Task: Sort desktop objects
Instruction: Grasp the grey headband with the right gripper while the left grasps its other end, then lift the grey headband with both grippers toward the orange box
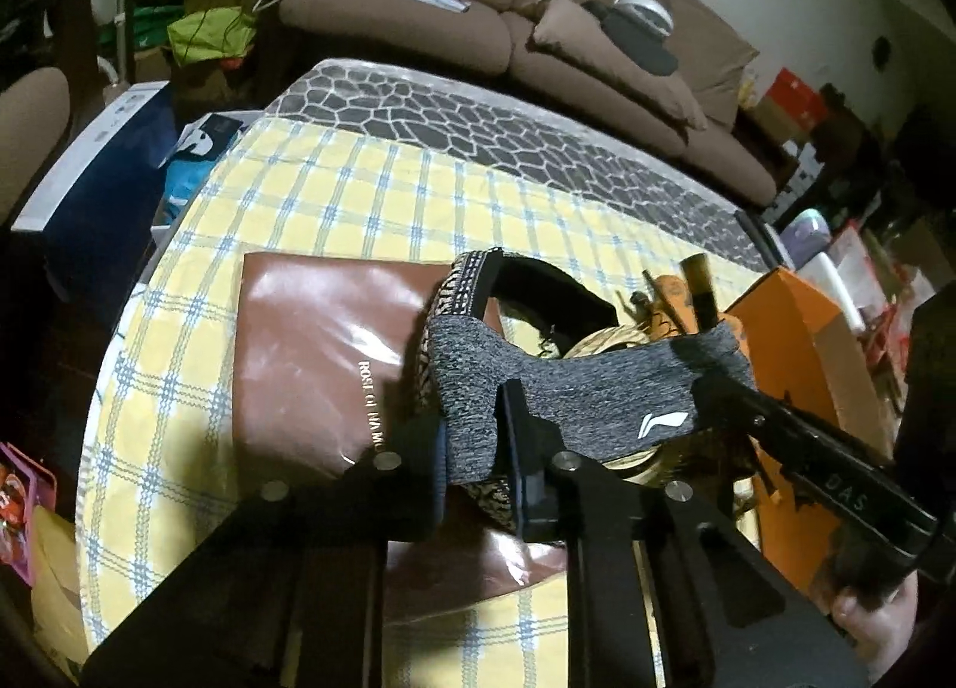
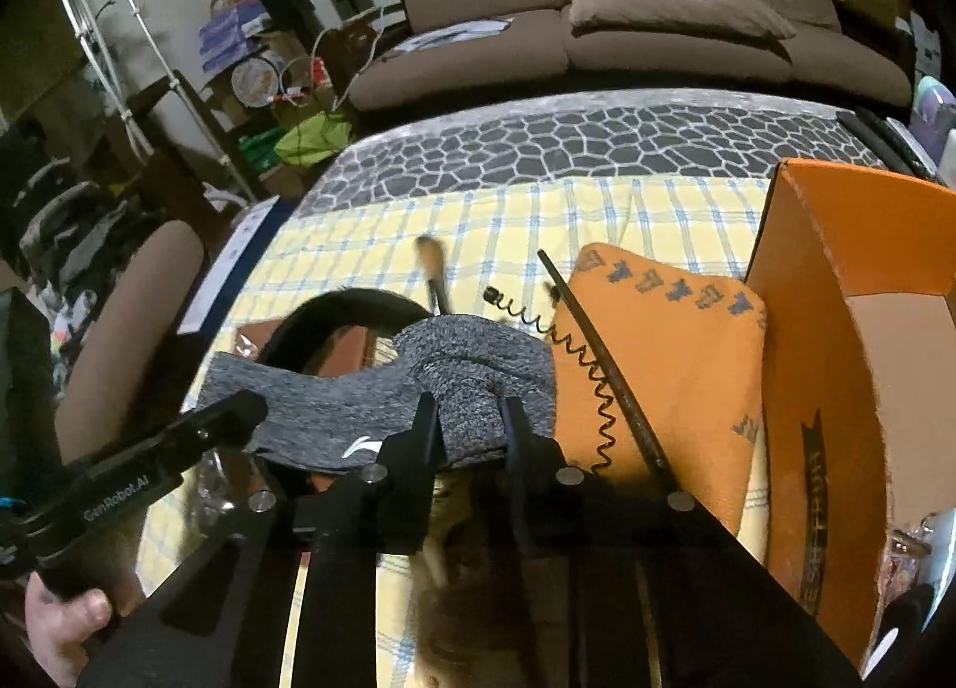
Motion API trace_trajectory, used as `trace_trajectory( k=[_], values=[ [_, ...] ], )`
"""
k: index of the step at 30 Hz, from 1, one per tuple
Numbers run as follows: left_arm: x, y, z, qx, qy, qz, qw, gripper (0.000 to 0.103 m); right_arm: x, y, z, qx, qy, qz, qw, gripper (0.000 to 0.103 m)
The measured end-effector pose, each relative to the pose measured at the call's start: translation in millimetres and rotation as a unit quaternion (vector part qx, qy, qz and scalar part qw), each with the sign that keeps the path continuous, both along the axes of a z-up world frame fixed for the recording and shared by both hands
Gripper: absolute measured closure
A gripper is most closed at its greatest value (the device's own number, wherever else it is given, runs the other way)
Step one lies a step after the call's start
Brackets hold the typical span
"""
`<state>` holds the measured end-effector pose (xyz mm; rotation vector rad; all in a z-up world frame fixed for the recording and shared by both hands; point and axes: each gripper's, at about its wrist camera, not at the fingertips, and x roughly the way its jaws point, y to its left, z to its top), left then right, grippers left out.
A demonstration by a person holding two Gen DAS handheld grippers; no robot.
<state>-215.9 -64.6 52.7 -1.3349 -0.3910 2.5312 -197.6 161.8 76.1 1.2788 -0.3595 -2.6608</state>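
**Grey headband stretched between two grippers above the checked table**

The left gripper [image 1: 472,449] has its fingers pinched narrow on one end of a grey knit headband [image 1: 573,389], and the right gripper [image 2: 469,425] clamps the other end in the same way. The band hangs taut between them, above the table, with a white logo on its lower edge.

The left wrist view alone shows a glossy brown bag [image 1: 310,353] with pale lettering lying flat on the cloth beneath the band, and a patterned black-and-tan strap [image 1: 460,281] looped behind the grey fabric. It also catches the right tool's black arm reaching in from the right.

The right wrist view alone shows an orange cloth pouch [image 2: 675,365] printed with small dark figures, a black coiled cord [image 2: 597,389] and a thin dark rod [image 2: 609,383] lying across it, and a brush-like stick [image 2: 433,269] further back on the cloth. An open orange box [image 2: 836,329] stands just beside the pouch on the right; the left view sees only its outer edge.

The table [image 1: 358,180] wears a yellow cloth with blue checks, and a grey stone-pattern strip runs along its far side. Beyond sits a brown sofa [image 2: 597,30] with cushions; cluttered shelves and boxes fill the room's left side.
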Motion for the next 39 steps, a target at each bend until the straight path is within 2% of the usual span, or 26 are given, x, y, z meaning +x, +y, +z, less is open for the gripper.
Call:
trace_trajectory(
  k=[2,15,24,32,39],
  values=[
    [1.3,-2.2,4.8,0.008,0.004,0.004,1.0000,0.099,2.5,0.5,5.3,-0.007,0.006,0.003,1.000,0.084],
    [25.4,1.3,66.5,0.049,0.065,-0.009,0.9966,0.099,24.1,5.2,51.6,-0.055,0.055,0.017,0.997,0.085],
    [46.2,20.5,102.7,0.077,0.097,-0.034,0.9917,0.099,42.2,28.1,81.4,-0.075,0.082,0.008,0.994,0.085],
    [55.6,56.3,114.4,0.108,0.099,-0.062,0.9873,0.099,63.1,71.1,103.7,-0.085,0.103,-0.018,0.991,0.085],
    [57.7,108.1,110.0,0.114,0.089,-0.101,0.9842,0.099,79.3,129.1,104.9,-0.088,0.095,-0.052,0.990,0.085]
  ],
)
